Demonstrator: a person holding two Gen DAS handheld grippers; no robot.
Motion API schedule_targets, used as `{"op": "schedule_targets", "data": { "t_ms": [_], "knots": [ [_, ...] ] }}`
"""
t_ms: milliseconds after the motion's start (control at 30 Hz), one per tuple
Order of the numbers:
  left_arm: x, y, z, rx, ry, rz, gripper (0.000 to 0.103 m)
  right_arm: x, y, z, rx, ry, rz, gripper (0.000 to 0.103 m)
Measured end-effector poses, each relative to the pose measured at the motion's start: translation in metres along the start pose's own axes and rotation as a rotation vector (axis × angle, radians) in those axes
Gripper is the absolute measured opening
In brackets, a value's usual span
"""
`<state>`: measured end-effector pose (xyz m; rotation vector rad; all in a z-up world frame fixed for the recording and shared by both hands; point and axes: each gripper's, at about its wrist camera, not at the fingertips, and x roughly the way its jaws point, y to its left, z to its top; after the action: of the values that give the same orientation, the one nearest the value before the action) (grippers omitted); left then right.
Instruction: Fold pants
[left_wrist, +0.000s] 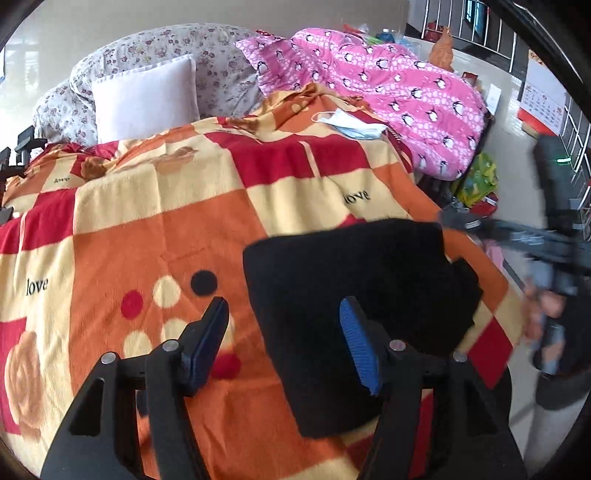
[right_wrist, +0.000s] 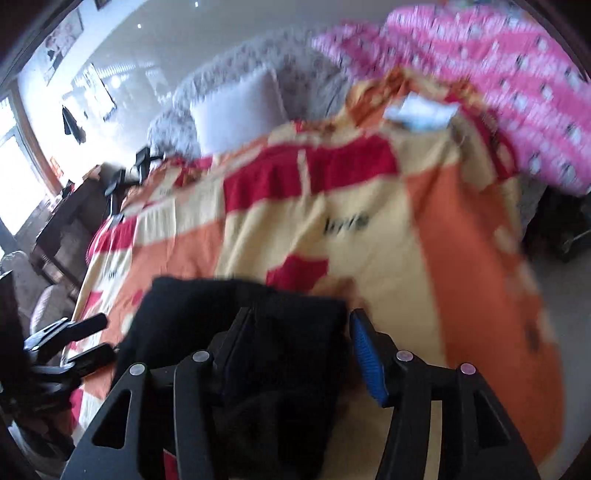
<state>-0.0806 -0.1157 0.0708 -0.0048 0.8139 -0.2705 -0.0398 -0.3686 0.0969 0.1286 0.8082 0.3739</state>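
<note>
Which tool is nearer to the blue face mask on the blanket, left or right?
Neither clearly. Both tools, the left tool and the right tool, hang open over the folded black pants at the near edge, and the face mask lies far beyond both.

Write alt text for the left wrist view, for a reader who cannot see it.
An open left gripper hovers over folded black pants lying on an orange, red and cream checked blanket on a bed. Behind are a white pillow, a face mask and a pink penguin-print quilt; the right gripper, blurred, is at the right edge.
</note>
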Motion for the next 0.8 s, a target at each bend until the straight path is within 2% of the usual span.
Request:
{"op": "schedule_targets", "data": {
  "t_ms": [33,100,167,233,300,367,433,567,667,800],
  "knots": [
    [0.004,-0.003,0.002,0.009,0.004,0.012,0.062,-0.007,0.001,0.003,0.001,-0.023,0.016,0.056],
    [0.012,-0.007,0.004,0.016,0.018,0.017,0.062,-0.014,0.011,0.004,-0.014,-0.052,0.104,0.055],
    [0.022,-0.011,0.006,0.021,0.038,0.024,0.062,0.002,0.031,0.000,-0.083,0.009,0.158,0.052],
    [0.033,-0.014,0.004,0.024,0.054,0.035,0.062,0.025,0.042,-0.008,-0.128,0.068,0.120,0.048],
    [0.043,-0.015,0.003,0.023,0.073,0.042,0.067,0.052,0.032,-0.016,-0.105,0.112,0.061,0.043],
    [0.048,-0.014,0.003,0.004,0.066,0.040,0.075,0.060,0.019,-0.018,-0.055,0.081,0.085,0.041],
    [0.050,-0.014,0.005,-0.006,0.069,0.038,0.076,0.058,0.015,-0.020,-0.034,0.084,0.105,0.041],
    [0.039,-0.018,0.005,0.007,0.052,0.055,0.075,0.028,0.020,-0.021,-0.068,0.078,0.086,0.044],
    [0.029,-0.020,0.001,0.009,0.039,0.058,0.075,0.004,0.028,-0.031,-0.103,0.065,0.072,0.050],
    [0.027,-0.023,-0.006,0.022,0.039,0.081,0.075,0.001,0.036,-0.057,-0.159,0.115,-0.018,0.052]
  ]
}}
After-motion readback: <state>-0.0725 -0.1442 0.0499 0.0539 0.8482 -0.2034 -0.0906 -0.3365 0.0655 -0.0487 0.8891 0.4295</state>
